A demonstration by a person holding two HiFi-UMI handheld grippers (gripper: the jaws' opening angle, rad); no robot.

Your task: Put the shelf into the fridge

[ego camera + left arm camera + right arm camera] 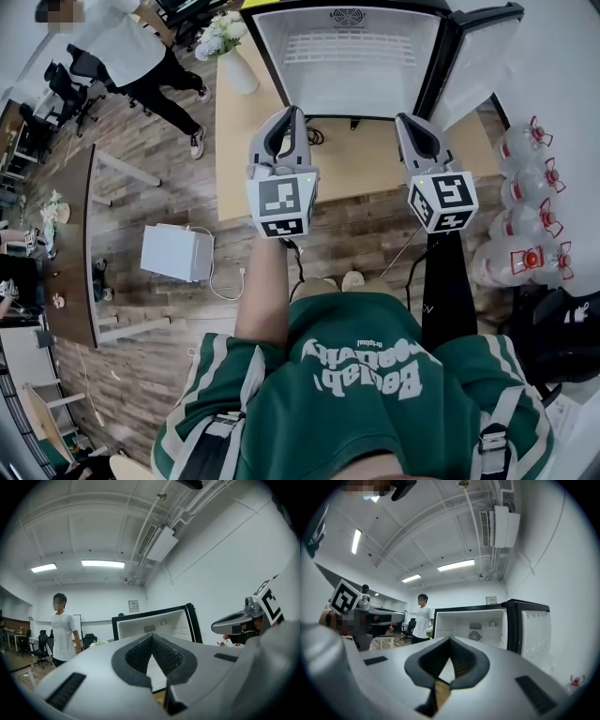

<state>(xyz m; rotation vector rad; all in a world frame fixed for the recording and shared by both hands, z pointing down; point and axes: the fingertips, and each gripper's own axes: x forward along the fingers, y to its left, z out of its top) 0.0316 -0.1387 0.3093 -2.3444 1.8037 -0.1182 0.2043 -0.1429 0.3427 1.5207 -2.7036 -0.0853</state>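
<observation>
Both pressed together, pinching nothing — you're holding left hand-held gripper (292, 116) and right hand-held gripper (406, 122) level, aiming at open fridge (347, 16) on bench (242, 141) straight ahead. Wire grid (328, 47) lying crosswise inside is looking like shelf — unsure. Neither hand nearer.

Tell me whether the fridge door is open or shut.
Open: the door stands swung aside, baring the white inside of the fridge.

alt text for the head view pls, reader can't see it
A person in a green shirt points two shut, empty claws, the left claw and the right claw, at an open fridge. Clear bottles sit at the right; another person stands at the upper left.
</observation>
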